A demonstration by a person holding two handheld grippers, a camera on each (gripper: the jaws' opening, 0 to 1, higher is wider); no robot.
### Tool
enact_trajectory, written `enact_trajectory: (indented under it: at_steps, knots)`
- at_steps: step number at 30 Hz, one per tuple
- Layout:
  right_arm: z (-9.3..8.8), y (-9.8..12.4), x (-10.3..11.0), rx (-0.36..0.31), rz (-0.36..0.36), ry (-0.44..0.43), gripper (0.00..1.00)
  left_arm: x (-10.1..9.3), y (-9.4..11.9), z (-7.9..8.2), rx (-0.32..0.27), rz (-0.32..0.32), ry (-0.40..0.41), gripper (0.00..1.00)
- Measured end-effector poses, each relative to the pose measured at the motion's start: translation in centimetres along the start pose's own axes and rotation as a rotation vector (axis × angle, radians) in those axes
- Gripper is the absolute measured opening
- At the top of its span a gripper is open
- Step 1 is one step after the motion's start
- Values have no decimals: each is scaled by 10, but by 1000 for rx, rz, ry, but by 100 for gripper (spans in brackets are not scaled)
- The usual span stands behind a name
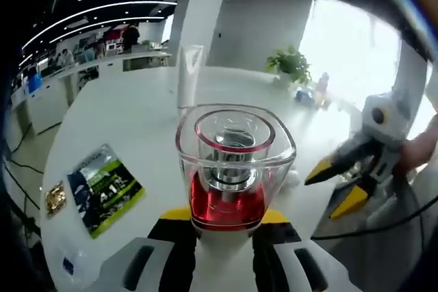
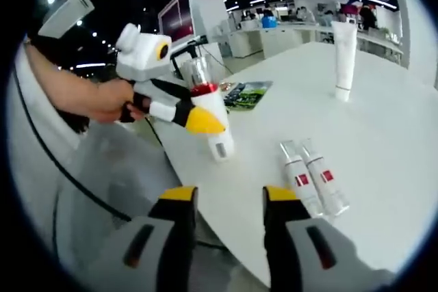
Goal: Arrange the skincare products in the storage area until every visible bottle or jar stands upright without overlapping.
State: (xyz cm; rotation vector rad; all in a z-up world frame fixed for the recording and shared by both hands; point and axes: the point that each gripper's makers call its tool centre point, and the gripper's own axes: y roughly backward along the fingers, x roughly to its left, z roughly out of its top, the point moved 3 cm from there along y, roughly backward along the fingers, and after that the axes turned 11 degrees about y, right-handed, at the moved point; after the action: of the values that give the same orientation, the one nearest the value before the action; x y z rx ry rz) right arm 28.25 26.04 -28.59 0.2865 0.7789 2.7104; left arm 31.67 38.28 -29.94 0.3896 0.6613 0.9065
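Observation:
My left gripper [image 1: 222, 220] is shut on a clear bottle with a red base [image 1: 229, 169], which I see end-on between its yellow-tipped jaws. In the right gripper view, a hand holds that left gripper [image 2: 205, 124] over the table's near edge, with the red-and-clear bottle [image 2: 200, 80] in it. Two slim white bottles with red labels [image 2: 294, 177] [image 2: 326, 182] lie side by side on the white table [image 2: 383, 121]. A tall white tube [image 2: 343, 49] [image 1: 189, 73] stands upright farther back. My right gripper [image 2: 222, 203] is open and holds nothing. It also appears at the right of the left gripper view [image 1: 339, 182].
A green-and-blue booklet [image 1: 104, 189] [image 2: 246, 94] and a small gold item [image 1: 55, 197] lie near the table's edge. A potted plant [image 1: 291, 64] and small objects [image 1: 311, 94] stand at the far side. Cables hang off the table by the hand.

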Motion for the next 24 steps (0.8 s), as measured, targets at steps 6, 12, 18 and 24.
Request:
enact_trajectory:
  at_steps: [6, 12, 18, 24]
  knots:
    - [41, 3, -1, -111, 110, 160, 44, -25, -5, -10, 36, -119, -167, 31]
    - [77, -9, 12, -112, 272, 394, 54, -39, -9, -12, 63, -199, -239, 31]
    - [87, -32, 20, 3, 381, 654, 44, -42, -9, -14, 70, -234, -260, 32]
    - [90, -40, 23, 62, 432, 756, 33, -42, -9, -14, 72, -233, -256, 32]
